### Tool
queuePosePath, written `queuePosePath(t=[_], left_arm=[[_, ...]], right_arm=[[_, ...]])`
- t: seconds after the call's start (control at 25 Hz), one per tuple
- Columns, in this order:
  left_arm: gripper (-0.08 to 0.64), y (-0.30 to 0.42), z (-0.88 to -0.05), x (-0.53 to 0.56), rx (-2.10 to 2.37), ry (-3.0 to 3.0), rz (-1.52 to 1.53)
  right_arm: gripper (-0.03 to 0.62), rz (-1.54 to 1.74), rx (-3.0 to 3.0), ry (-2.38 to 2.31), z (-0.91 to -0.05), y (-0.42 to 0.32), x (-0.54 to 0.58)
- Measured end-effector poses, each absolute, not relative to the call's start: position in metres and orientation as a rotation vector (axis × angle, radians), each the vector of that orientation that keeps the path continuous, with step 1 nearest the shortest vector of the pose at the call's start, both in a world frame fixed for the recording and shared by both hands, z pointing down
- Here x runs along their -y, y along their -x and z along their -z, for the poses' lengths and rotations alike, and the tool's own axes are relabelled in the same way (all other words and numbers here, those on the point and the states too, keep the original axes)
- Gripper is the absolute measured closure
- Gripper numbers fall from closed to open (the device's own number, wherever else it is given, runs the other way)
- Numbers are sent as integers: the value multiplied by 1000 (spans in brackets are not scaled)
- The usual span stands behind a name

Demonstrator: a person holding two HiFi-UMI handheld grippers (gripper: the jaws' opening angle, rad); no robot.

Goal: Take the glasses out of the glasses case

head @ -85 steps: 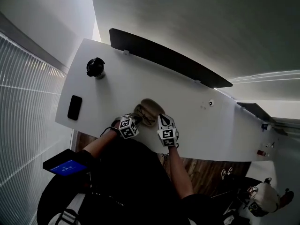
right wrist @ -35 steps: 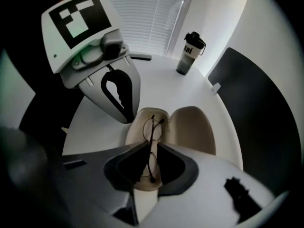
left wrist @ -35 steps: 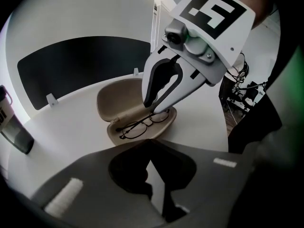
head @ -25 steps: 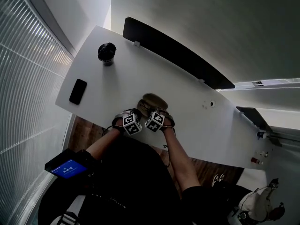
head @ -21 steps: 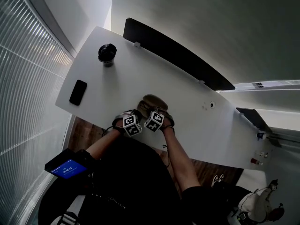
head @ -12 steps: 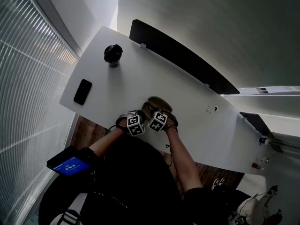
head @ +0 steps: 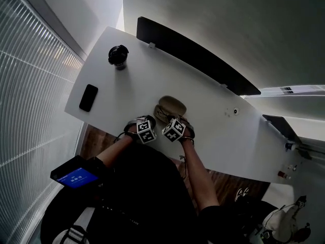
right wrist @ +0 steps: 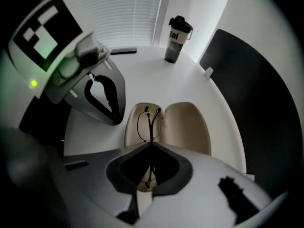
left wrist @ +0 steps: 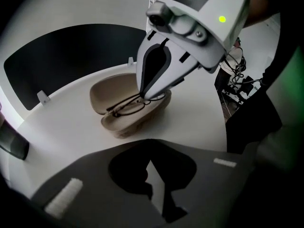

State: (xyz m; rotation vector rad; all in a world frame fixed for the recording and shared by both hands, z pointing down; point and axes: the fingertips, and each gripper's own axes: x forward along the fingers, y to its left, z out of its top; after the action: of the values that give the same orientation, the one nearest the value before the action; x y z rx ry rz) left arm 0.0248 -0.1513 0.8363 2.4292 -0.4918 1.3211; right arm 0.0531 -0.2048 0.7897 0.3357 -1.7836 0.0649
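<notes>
Pinches the thin dark wire-rimmed glasses (right wrist: 147,122) in the right gripper (right wrist: 152,145), jaws together on the frame, folded in the lower shell of the open beige clamshell glasses case (right wrist: 190,127) on the white table (head: 203,93); holds the left gripper (left wrist: 151,140) closed on nothing just beside the case. Could bend the fine wire under a hard pinch, or drag the unheld case along by a snagged temple. Shows the frame passing under the tips only in the right gripper view, the side-on pinch only in the left gripper view
</notes>
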Motion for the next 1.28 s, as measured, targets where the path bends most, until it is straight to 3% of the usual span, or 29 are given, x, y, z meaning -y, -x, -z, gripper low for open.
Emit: queuePosePath(t=[0.36,0.72,0.88,1.08,1.28], left_arm=[[552,-28,-811,149,530,-2484,-1307],[552,-36,-776,137,569,-2478,-1074],[552,-36,-781,133,592,-2442,-1117],[552,-41,-778,135,603,-2441,-1153],[552,-65,-767,131,656,-2439,-1159]], right_arm=[[584,-151,1856,-779,-720,-146,204],[584,-1020,1856,-1069,-776,-227,145],[584,-930,1612,-979,-819,-248,124],[583,-812,1691,-997,-809,-243,150],[495,-932,1820,-1088,-784,-263,138]])
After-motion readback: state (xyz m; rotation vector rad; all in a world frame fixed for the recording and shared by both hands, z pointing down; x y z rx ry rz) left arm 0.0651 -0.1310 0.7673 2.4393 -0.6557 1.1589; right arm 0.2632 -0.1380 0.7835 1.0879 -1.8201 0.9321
